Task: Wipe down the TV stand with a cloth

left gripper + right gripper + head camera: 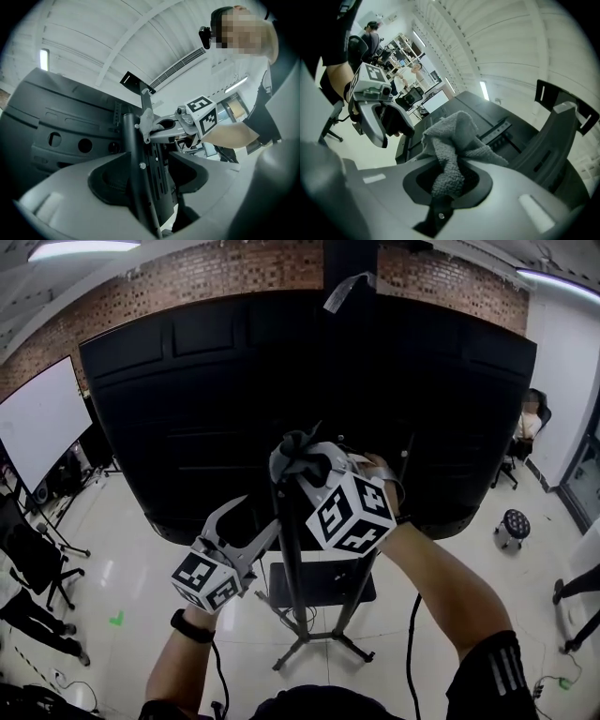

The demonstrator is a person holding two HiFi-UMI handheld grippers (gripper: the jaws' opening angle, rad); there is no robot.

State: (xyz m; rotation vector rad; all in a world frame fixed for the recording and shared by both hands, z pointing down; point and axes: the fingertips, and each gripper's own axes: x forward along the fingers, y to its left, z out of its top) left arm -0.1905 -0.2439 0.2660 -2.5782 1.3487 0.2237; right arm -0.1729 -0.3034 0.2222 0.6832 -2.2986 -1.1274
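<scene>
Right tongs (447, 187) pinch nubby grey cloth (454, 140) against round black stand pole (133, 159).

We take this for an open office or lab workspace. A brick wall (216, 273) runs under 2 long ceiling lights (82, 249), and the floor (122, 559) is glossy pale tile. There is a whiteboard (37, 423) at the left with a black office chair (33, 563) near it, and 1 small stool (512, 524) (a seated person (527, 423) sits beyond it). A large black screen (309, 399) rides on a TV stand (292, 587), and shelving (401, 44) stands farther off.
</scene>
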